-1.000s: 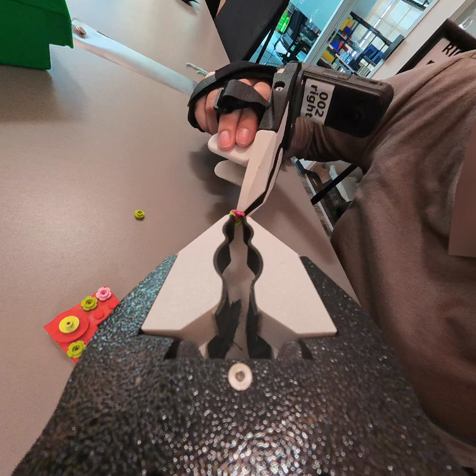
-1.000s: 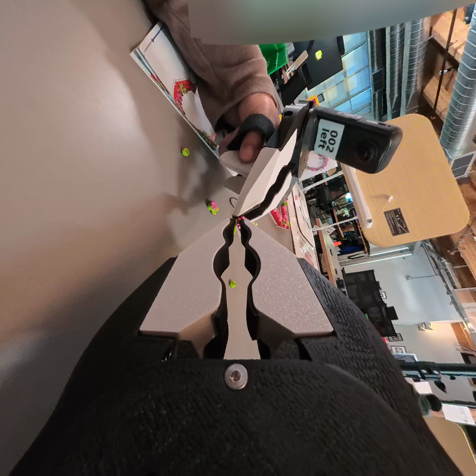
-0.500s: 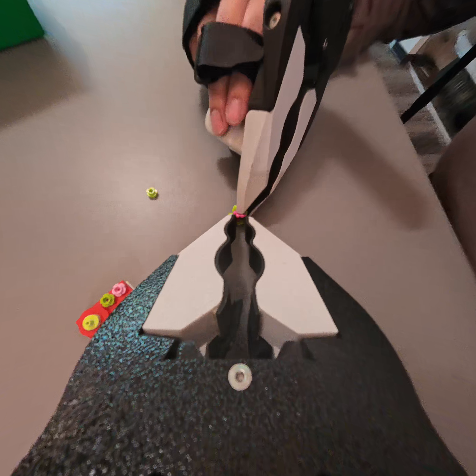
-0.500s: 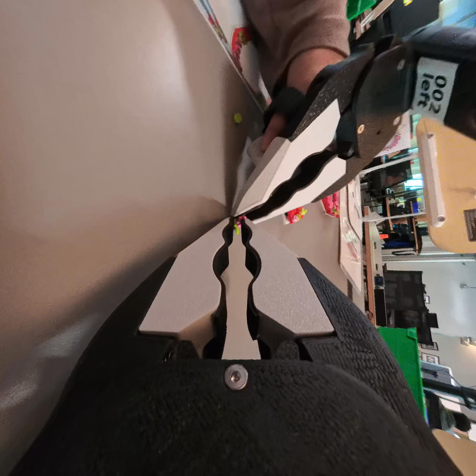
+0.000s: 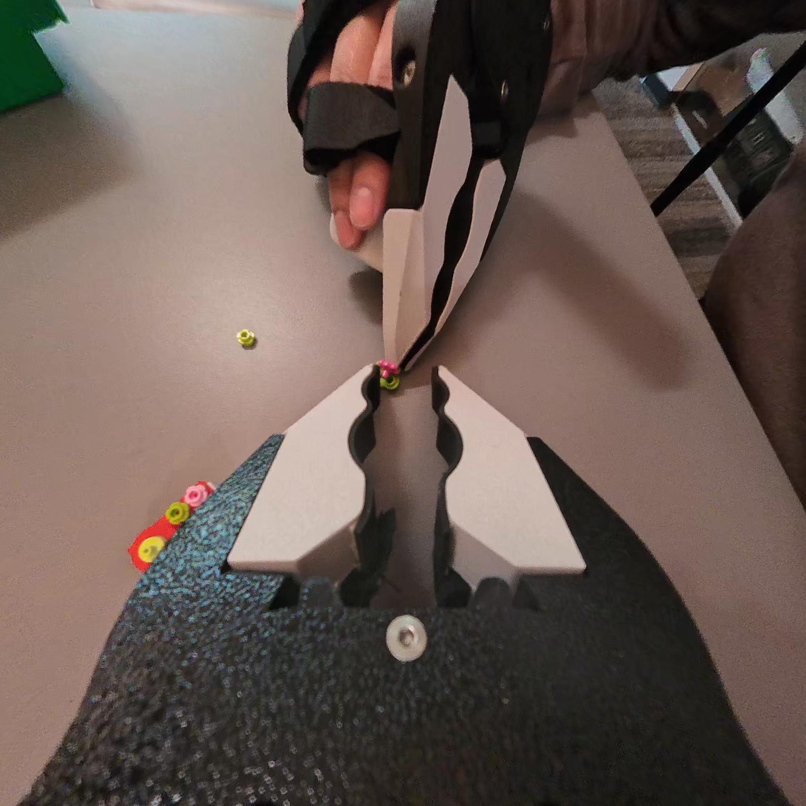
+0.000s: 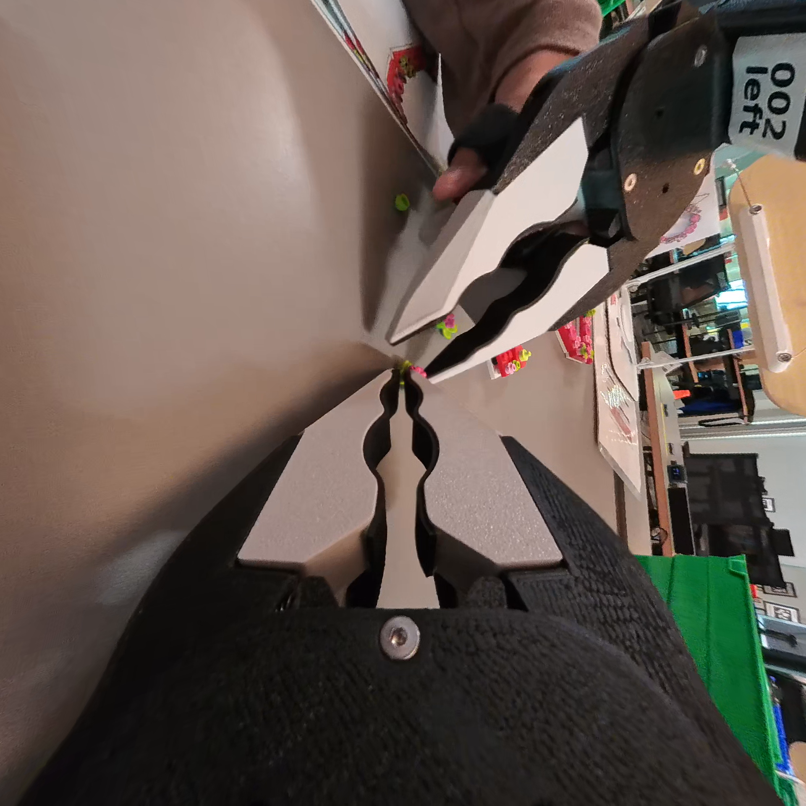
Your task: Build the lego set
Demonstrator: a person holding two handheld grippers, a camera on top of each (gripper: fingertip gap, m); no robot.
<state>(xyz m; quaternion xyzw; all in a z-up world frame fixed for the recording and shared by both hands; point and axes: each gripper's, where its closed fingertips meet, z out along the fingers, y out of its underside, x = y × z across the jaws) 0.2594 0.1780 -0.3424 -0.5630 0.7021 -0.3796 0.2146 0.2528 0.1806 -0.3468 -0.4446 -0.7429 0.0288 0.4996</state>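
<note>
A tiny pink and lime flower piece (image 5: 388,375) hangs from the tips of my right gripper (image 5: 394,364), which reaches down from above and is shut on it. In the right wrist view the same piece (image 6: 410,370) sits pinched at the tips of my right gripper (image 6: 403,375). My left gripper (image 5: 404,370) is open, and its left fingertip is beside the piece. In the right wrist view my left gripper (image 6: 412,357) shows open, its lower tip touching the pink part. A red plate (image 5: 163,530) with flower studs lies at lower left.
A loose lime stud (image 5: 246,338) lies on the grey table (image 5: 131,261). A green bin (image 5: 26,56) stands far left. In the right wrist view, a lime-pink flower (image 6: 447,327), red builds (image 6: 508,362) and an instruction booklet (image 6: 418,87) lie beyond. The tips of both grippers are at nearly the same place.
My left gripper has opened and let go of the flower piece. My right gripper stays shut on it. Both views have tilted down toward the table.
</note>
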